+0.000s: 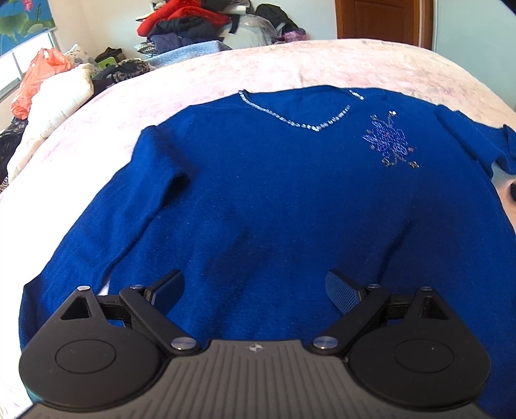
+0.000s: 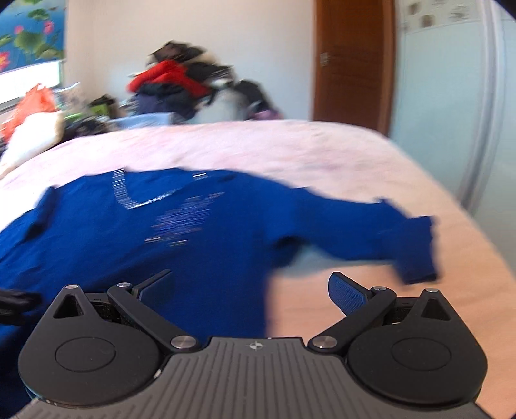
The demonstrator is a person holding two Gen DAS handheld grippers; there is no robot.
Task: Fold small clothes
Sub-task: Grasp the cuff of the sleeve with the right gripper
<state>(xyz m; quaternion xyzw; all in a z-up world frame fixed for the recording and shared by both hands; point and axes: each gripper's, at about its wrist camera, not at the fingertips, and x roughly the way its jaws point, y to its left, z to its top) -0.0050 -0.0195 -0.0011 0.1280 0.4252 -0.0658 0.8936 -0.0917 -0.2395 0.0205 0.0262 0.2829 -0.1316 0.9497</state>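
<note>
A royal-blue sweater (image 1: pixel 274 199) lies flat, front up, on the pink bedspread (image 1: pixel 200 83). It has a beaded V-neck (image 1: pixel 300 121) and a sparkly flower motif (image 1: pixel 388 141). Its left sleeve (image 1: pixel 142 206) lies folded down along the body. My left gripper (image 1: pixel 254 290) hovers open over the lower hem, nothing between its fingers. In the blurred right wrist view the same sweater (image 2: pixel 161 245) shows its right sleeve (image 2: pixel 371 238) stretched out sideways. My right gripper (image 2: pixel 251 290) is open above the sweater's right side edge, holding nothing.
A heap of red and dark clothes (image 1: pixel 187 22) sits beyond the bed's far edge. An orange plastic bag (image 1: pixel 35 80) and a white quilt (image 1: pixel 54 112) lie at the left. A wooden door (image 2: pixel 354 64) stands at the back right. Bare bedspread (image 2: pixel 419 193) extends right of the sleeve.
</note>
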